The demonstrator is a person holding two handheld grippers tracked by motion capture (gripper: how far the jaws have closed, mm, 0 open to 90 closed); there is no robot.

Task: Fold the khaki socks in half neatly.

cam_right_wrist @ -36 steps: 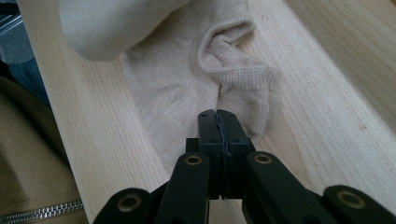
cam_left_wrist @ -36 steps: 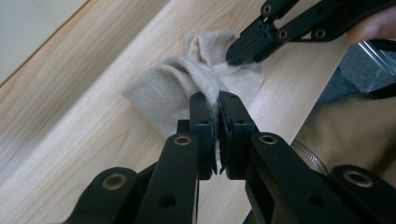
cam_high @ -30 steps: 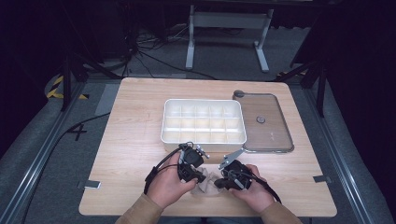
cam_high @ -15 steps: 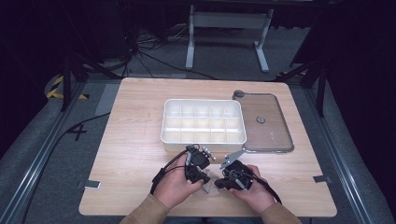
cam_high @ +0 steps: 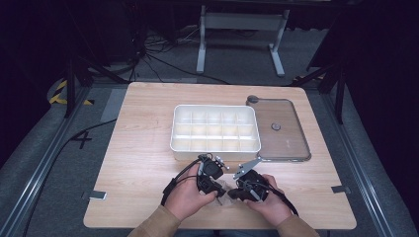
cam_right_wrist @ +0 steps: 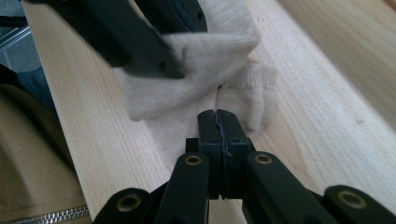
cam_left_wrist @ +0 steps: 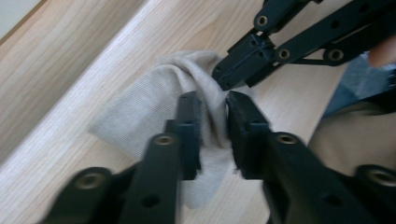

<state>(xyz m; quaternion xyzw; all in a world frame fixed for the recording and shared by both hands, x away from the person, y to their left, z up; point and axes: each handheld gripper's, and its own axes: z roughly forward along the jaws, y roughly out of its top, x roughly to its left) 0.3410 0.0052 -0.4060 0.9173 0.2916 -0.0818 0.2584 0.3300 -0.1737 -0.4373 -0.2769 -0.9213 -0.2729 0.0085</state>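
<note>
A small beige cloth [cam_high: 223,190] lies bunched on the wooden table [cam_high: 148,148] near its front edge, between the person's two hands. My left gripper [cam_left_wrist: 212,100] [cam_high: 216,183] straddles an upright fold of the cloth [cam_left_wrist: 140,107]. Its jaws have just been opening and stand a little apart, with the fold loose between them. My right gripper [cam_right_wrist: 217,114] [cam_high: 233,192] faces it from the other side, shut on a gathered edge of the cloth [cam_right_wrist: 210,60]. In the left gripper view the right gripper [cam_left_wrist: 222,77] pinches the bunch just beyond my left jaws.
A white tray [cam_high: 174,129] with several compartments stands in the table's middle. To its right lies a clear lid [cam_high: 289,128] with a small knob. Tan sleeves come in at the front edge, and cables trail from both grippers.
The left gripper's jaws have spread apart around the cloth fold. Both hands stay at about the same spot near the front edge; the right gripper stays closed.
</note>
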